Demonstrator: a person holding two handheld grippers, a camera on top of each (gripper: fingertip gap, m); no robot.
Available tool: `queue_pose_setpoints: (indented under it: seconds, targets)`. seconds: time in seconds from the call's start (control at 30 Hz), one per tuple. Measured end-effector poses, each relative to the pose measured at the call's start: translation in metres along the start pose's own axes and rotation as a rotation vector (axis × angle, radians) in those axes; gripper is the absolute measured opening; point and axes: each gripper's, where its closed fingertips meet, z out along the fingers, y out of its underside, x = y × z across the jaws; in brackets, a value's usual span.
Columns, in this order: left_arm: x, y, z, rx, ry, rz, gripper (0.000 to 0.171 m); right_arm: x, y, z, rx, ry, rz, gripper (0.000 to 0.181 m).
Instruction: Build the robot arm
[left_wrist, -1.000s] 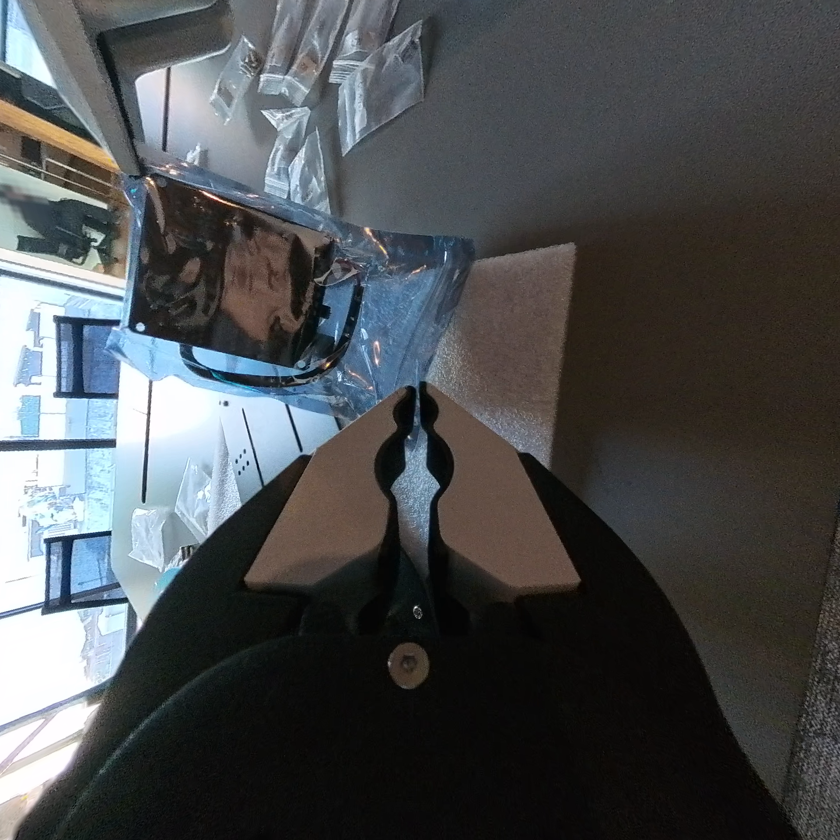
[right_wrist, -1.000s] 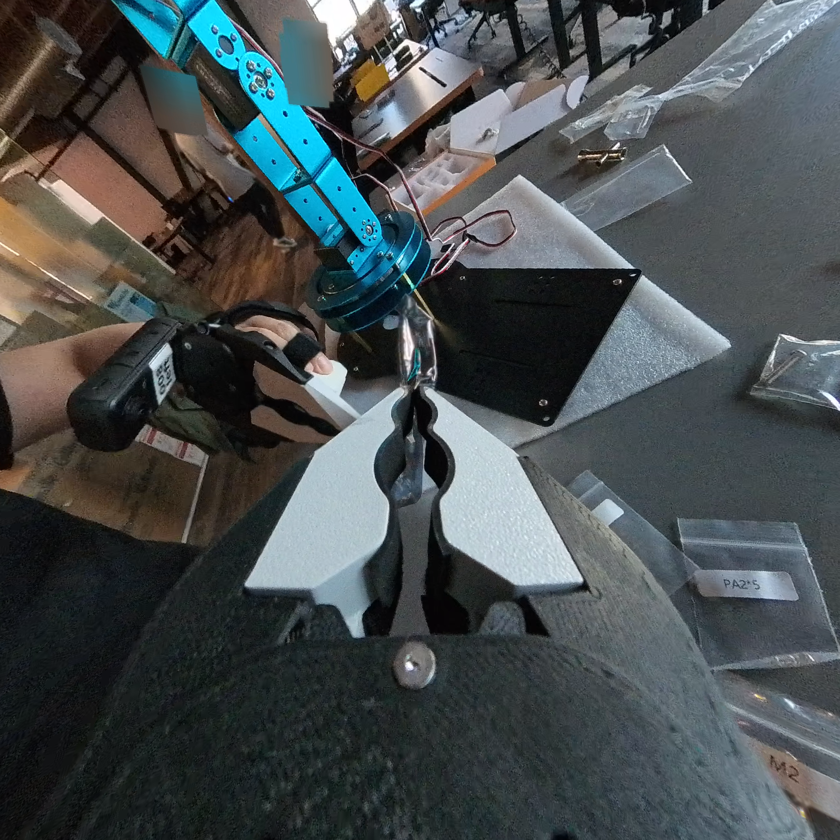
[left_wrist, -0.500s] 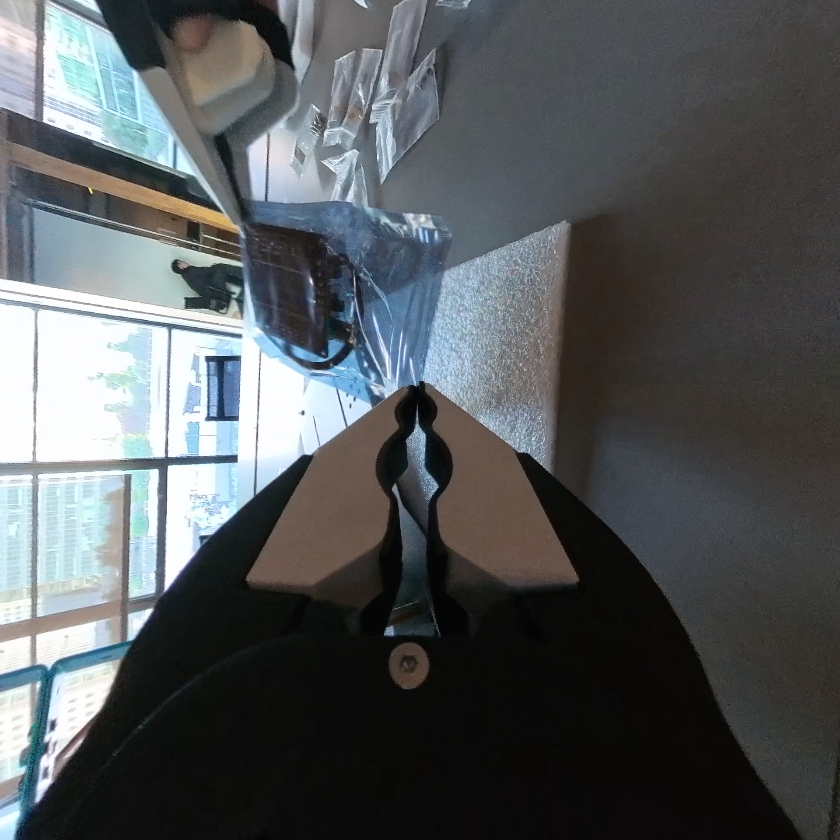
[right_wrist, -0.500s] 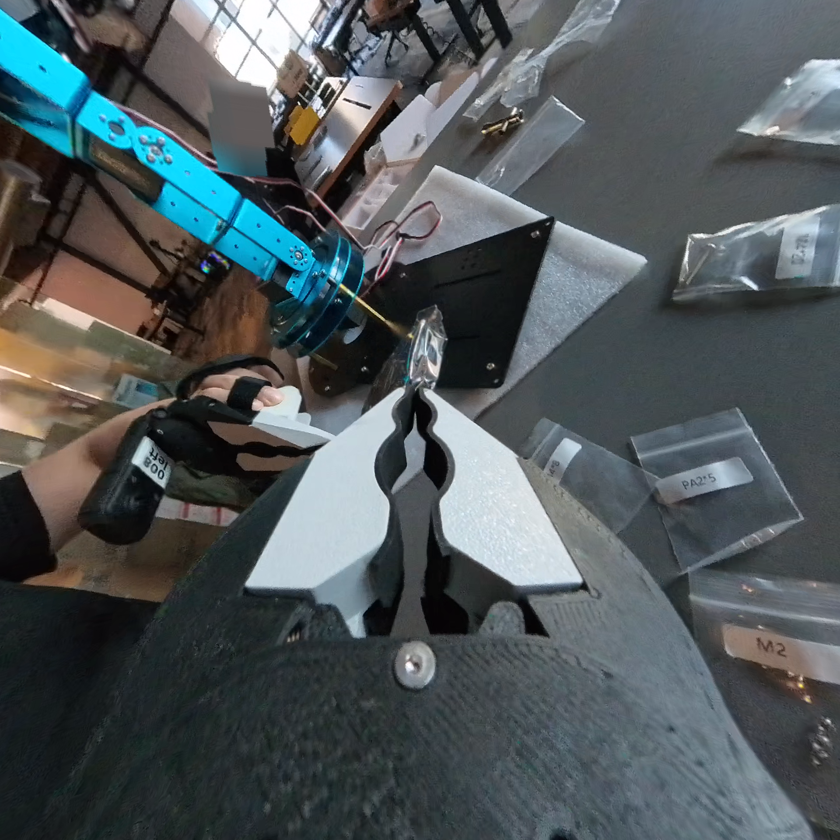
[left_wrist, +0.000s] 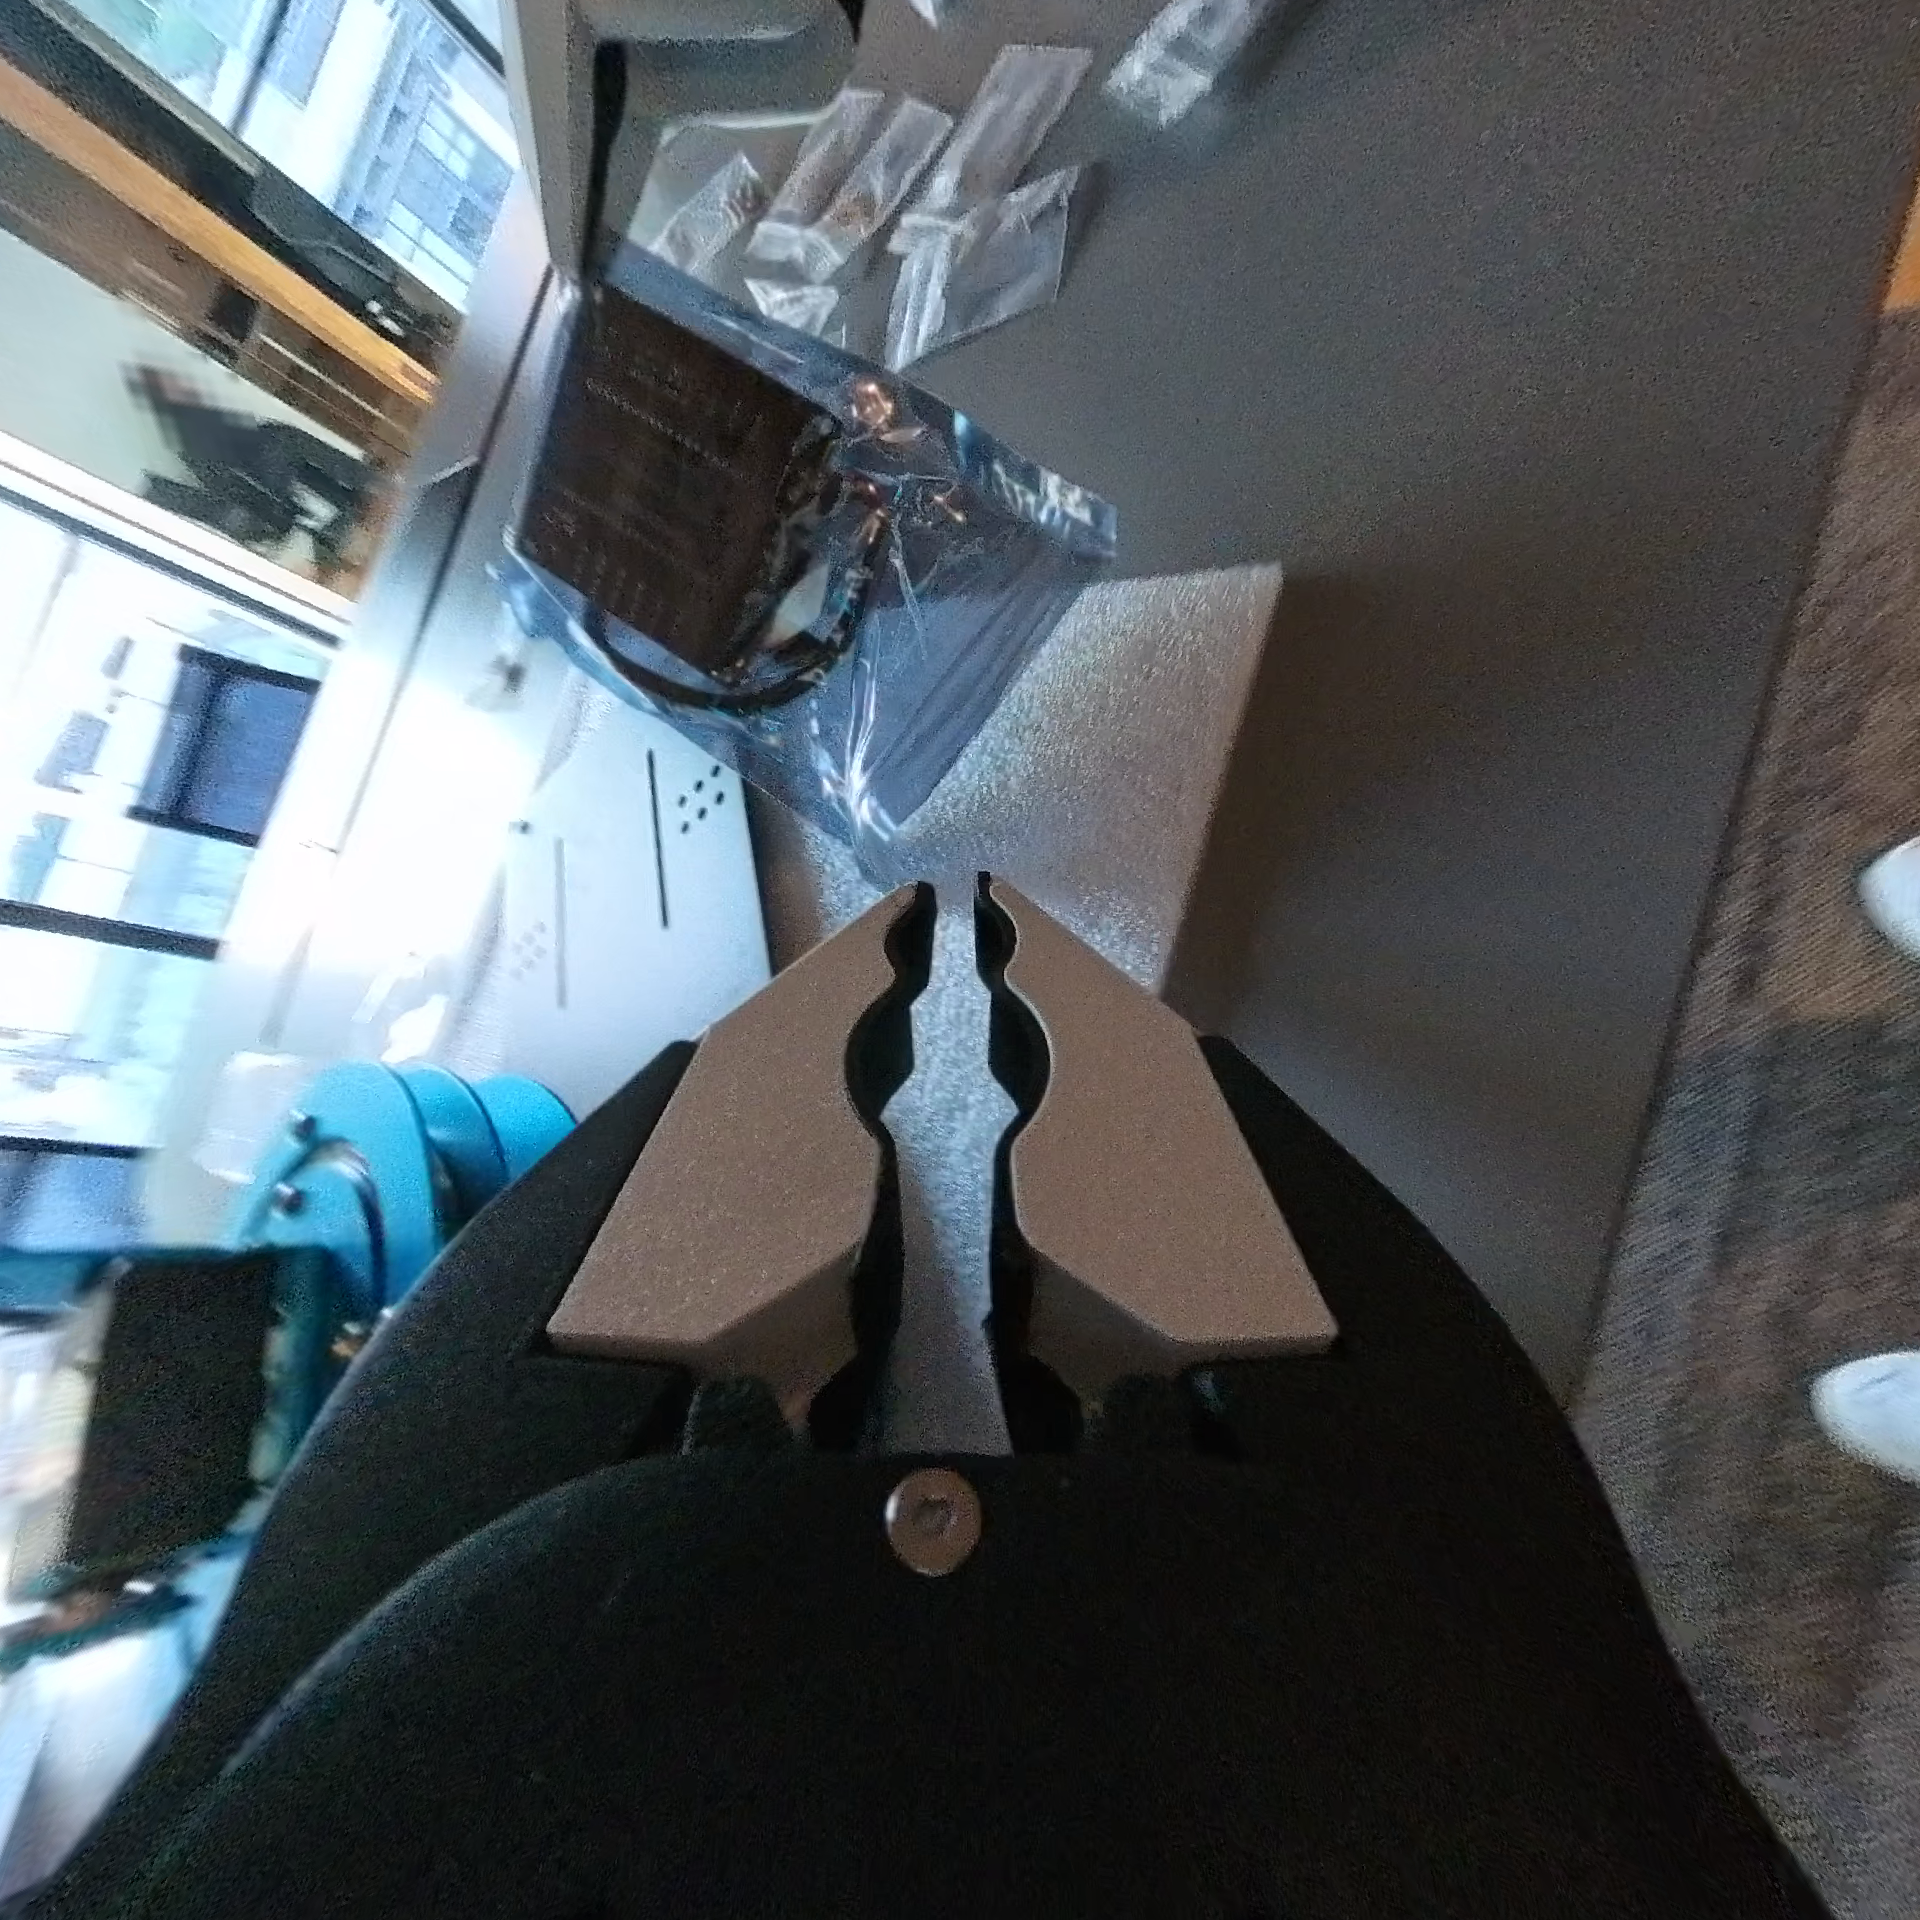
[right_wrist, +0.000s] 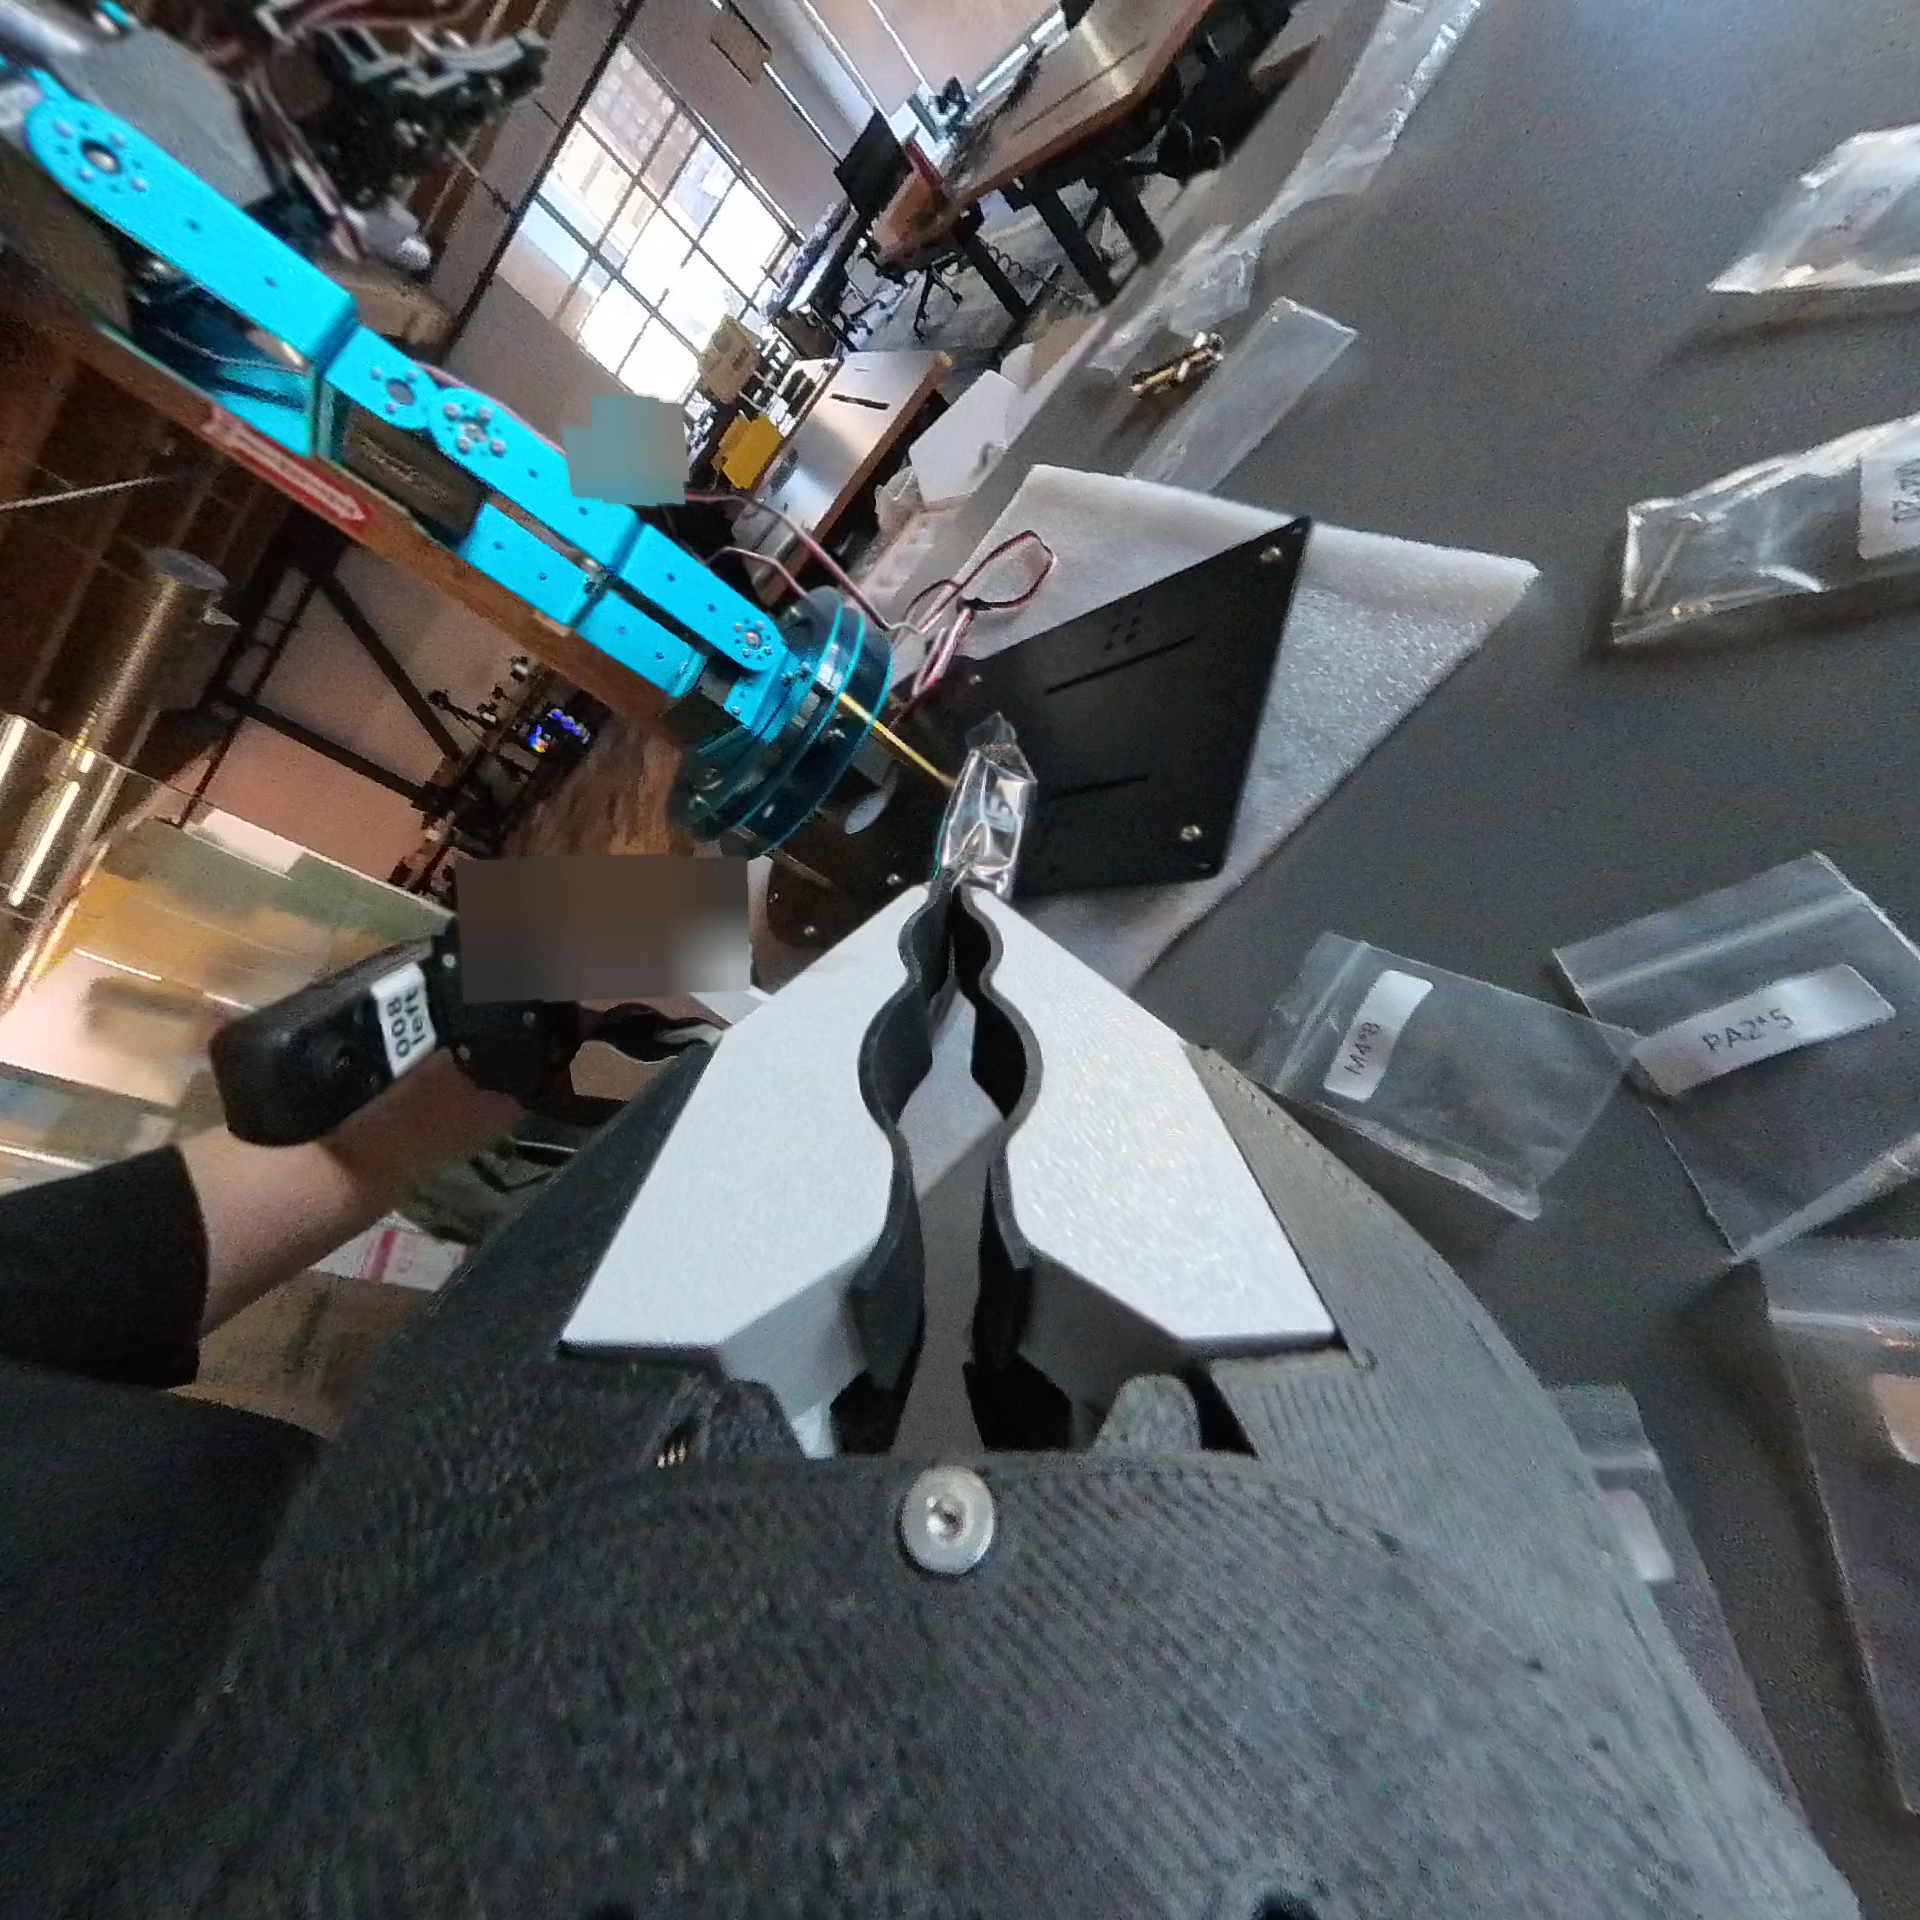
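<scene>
Could lose the small clear bag (right_wrist: 987, 821) from the right tool (right_wrist: 961, 902): grips it only by a thin edge at the very tips, with most of the bag standing free beyond them, so a jolt or a slight easing of the squeeze may let it slip down onto the foam sheet (right_wrist: 1403, 623). Could also snag the red and white wires (right_wrist: 977, 592) lying over the foam sheet, or knock the blue arm (right_wrist: 582, 561) standing at the foam sheet's left end beside the black plate (right_wrist: 1132, 727), if swung carelessly so close to both. Might brush the blue-tinted bag (left_wrist: 748, 540) with the left tool (left_wrist: 956, 891), since that bag overhangs the far part of the foam sheet, just ahead of the tips

Holds the right tool raised over the near edge of the foam sheet, rolled to one side, pointing across it towards the black plate. Carries the left tool low over the foam sheet, rolled strongly sideways, tips parted by a narrow gap with nothing between them. Has several small labelled bags (right_wrist: 1434, 1081) flat on the desk (right_wrist: 1507, 810) right of the foam sheet
</scene>
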Motion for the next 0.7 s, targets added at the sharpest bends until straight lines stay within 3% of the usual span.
queue_pose_setpoints:
  seconds: [0.13, 0.2, 0.27, 0.33, 0.57, 0.7]
  targets:
    - [-0.004, -0.02, -0.017, 0.153, 0.188, -0.45, 0.015, -0.038, -0.008, 0.006, -0.036, -0.023, -0.229, 0.0]
    - [-0.027, -0.034, -0.024, 0.261, 0.242, -0.698, 0.03, -0.055, -0.008, 0.011, -0.082, -0.023, -0.375, 0.0]
    - [-0.051, -0.042, -0.031, 0.357, 0.238, -0.844, 0.045, -0.072, -0.005, 0.013, -0.13, -0.057, -0.513, 0.0]
    - [-0.055, -0.047, -0.032, 0.395, 0.243, -0.875, 0.046, -0.085, 0.0, 0.012, -0.176, -0.102, -0.628, 0.0]
    - [-0.037, -0.036, -0.012, 0.285, 0.055, -0.66, 0.072, -0.098, 0.021, -0.006, -0.276, -0.271, -0.856, 0.0]
    - [-0.027, -0.033, 0.017, 0.216, 0.141, -0.631, 0.074, -0.11, 0.035, -0.017, -0.344, -0.389, -0.915, 0.0]
